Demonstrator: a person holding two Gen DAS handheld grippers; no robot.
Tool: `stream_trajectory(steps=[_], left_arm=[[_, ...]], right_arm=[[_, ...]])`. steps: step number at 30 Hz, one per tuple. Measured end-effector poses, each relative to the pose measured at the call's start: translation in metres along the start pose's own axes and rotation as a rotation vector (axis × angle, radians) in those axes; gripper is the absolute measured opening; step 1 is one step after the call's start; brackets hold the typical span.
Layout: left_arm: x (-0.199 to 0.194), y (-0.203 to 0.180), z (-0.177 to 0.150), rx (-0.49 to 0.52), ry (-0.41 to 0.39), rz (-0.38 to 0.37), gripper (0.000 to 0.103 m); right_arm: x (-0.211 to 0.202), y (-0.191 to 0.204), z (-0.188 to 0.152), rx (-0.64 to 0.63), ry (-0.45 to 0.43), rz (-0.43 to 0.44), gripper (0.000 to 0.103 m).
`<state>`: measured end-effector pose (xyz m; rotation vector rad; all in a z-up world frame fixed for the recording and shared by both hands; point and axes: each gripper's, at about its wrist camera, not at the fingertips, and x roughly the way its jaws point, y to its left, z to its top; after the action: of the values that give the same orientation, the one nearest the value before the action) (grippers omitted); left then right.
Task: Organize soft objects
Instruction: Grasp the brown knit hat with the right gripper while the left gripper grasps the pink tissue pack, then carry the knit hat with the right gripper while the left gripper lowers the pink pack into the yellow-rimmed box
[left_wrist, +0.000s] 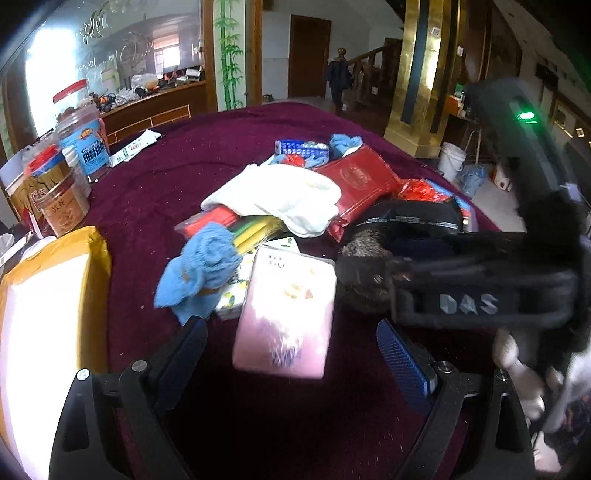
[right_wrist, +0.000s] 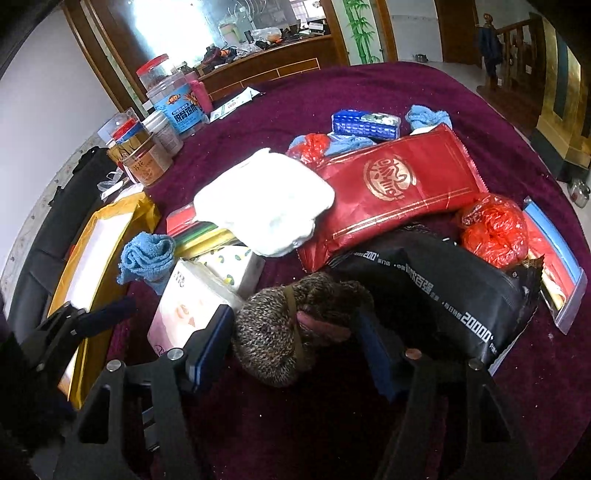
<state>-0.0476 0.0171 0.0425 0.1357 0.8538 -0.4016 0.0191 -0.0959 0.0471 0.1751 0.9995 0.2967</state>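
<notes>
A brown knitted roll (right_wrist: 280, 328) lies on the maroon tablecloth (right_wrist: 332, 424) between the fingers of my right gripper (right_wrist: 295, 347); the jaws are wide and stand around it, not closed. In the left wrist view the same roll (left_wrist: 364, 275) shows beside my right gripper's body. My left gripper (left_wrist: 291, 343) is open, with a pink tissue pack (left_wrist: 286, 310) between its fingers. A blue cloth (left_wrist: 201, 269) lies left of the pack, also in the right wrist view (right_wrist: 147, 258). A white folded cloth (right_wrist: 266, 206) tops the pile. Another blue cloth (right_wrist: 428, 116) lies at the back.
A red foil bag (right_wrist: 395, 192), a black bag (right_wrist: 443, 295), red plastic bags (right_wrist: 495, 230), a blue box (right_wrist: 365, 123) and a lemon-print tissue pack (right_wrist: 236, 267) crowd the middle. Jars (right_wrist: 173, 107) stand back left. A yellow envelope (right_wrist: 99, 251) lies at the left edge.
</notes>
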Motion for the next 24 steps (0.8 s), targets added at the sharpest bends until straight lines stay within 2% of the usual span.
stream_trajectory(steps=[4, 6, 8, 14, 24], left_arm=[[0.02, -0.004, 0.005, -0.003, 0.037, 0.001, 0.092], [0.027, -0.006, 0.004, -0.012, 0.054, -0.017, 0.07], [0.03, -0.005, 0.001, -0.03, 0.066, -0.021, 0.057], [0.011, 0.01, -0.006, -0.123, 0.022, -0.074, 0.055], [-0.045, 0.015, -0.022, -0.171, -0.041, -0.141, 0.056]], right_arm=[[-0.001, 0.0, -0.001, 0.002, -0.001, 0.002, 0.066], [-0.001, 0.0, -0.002, -0.003, -0.001, -0.003, 0.066], [-0.001, 0.001, -0.004, -0.008, -0.003, 0.0, 0.063], [-0.013, 0.007, -0.013, -0.037, -0.02, 0.009, 0.052], [-0.047, 0.029, -0.026, -0.08, -0.072, 0.001, 0.052]])
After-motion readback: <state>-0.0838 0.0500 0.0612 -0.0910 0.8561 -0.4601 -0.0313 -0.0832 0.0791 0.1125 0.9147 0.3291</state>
